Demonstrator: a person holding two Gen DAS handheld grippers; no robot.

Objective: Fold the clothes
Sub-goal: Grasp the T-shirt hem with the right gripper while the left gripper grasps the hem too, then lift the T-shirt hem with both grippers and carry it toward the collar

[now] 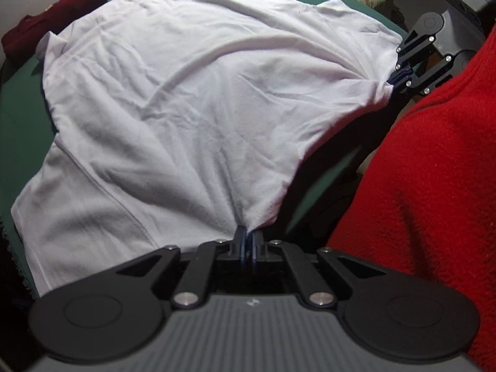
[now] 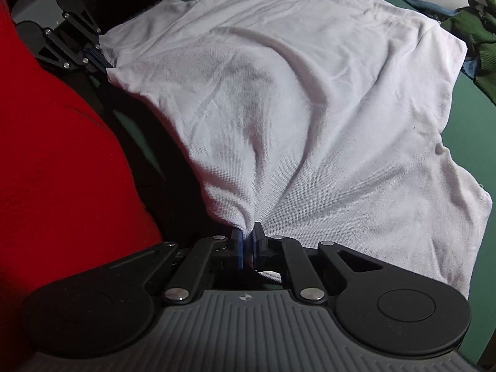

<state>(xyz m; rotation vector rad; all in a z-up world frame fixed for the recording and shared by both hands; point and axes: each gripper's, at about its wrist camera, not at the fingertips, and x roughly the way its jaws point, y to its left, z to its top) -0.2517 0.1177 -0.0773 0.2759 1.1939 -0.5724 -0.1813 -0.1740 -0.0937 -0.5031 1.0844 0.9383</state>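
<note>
A white T-shirt lay spread across a green table, its near hem lifted off the surface at two corners. The left gripper had its blue pads pressed together on a bunched tuck of that hem, the cloth fanning out in taut creases from the pinch. The right gripper was likewise clamped on the hem's other corner, with a small white fold of fabric poking through behind its fingers. In the left wrist view the right gripper showed at the far right edge of the shirt, pinching the cloth there; in the right wrist view the left gripper appeared at the upper left, biting the opposite corner. Between the two pinches the hem sagged in a shallow curve above the table. A person's red fleece garment filled the side nearest the body. A folded dark red garment sat on the table beyond the shirt, and what looked like a green garment lay off to the shirt's side.
</note>
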